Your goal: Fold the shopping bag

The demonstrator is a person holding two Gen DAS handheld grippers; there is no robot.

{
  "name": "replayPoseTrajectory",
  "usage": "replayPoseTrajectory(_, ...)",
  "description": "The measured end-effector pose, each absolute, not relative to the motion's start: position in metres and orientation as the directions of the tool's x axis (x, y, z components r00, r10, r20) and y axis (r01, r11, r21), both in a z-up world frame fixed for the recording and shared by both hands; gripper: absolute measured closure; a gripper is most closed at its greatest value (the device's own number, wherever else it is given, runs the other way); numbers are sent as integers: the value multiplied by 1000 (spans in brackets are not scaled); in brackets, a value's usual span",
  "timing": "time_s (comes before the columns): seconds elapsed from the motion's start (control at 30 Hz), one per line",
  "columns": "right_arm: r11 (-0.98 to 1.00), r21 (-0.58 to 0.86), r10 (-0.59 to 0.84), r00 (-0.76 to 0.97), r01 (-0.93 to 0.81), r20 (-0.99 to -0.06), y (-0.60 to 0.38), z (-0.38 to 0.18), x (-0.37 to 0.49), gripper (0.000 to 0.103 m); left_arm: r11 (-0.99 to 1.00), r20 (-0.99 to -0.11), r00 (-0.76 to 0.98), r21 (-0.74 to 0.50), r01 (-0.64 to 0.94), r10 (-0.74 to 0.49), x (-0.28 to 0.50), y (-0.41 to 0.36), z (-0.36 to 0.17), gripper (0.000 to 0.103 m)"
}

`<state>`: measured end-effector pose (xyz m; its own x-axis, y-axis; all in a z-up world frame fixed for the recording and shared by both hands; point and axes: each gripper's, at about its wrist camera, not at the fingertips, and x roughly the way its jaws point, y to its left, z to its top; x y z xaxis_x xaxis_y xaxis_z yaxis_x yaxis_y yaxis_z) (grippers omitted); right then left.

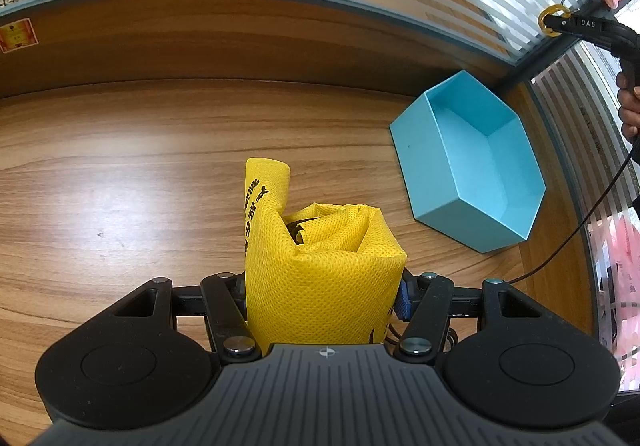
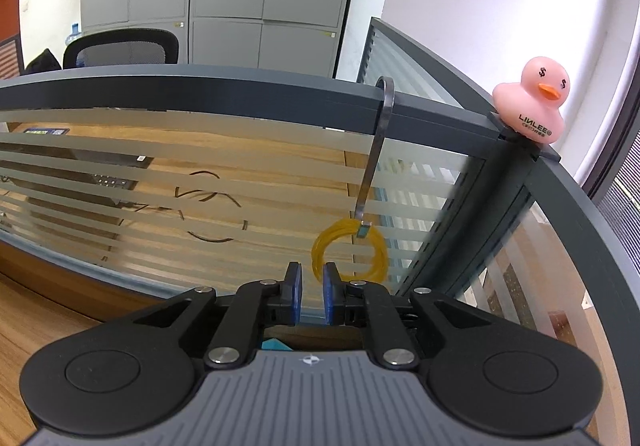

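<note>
The yellow shopping bag (image 1: 320, 278) hides the left gripper's (image 1: 324, 292) fingertips and runs behind the camera housing. Its black print is too curled to read. The picture's right edge cuts off the person's hand (image 1: 630, 106). Frosted stripes blur the things behind the glass partition (image 2: 160, 182).

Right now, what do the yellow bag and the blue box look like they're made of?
The yellow bag looks like non-woven fabric: matte, with a dimpled grid pattern and soft folds. The blue box seems to be card or thin plastic, I can't tell which: flat matte walls, crisp edges, no shine.
</note>
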<state>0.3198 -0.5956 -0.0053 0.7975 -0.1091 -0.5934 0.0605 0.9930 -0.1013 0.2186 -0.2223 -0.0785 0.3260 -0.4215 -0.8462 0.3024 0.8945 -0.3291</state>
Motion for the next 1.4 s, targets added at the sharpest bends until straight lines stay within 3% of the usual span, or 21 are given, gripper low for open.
replayPoseTrajectory(0.83, 993, -93, -110, 805, 69, -583, -598, -4, 350, 90, 896, -850, 320, -327, 301, -418, 225, -223, -82, 42)
replayPoseTrajectory(1.17, 993, -93, -114, 806, 74, -580, -600, -3, 353, 100, 896, -850, 320, -327, 301, -418, 226, -224, -82, 42)
replayPoseTrajectory(1.4, 994, -79, -110, 807, 79, -580, -601, 0, 338, 101, 894, -845, 327, -329, 305, -423, 222, -221, -79, 42)
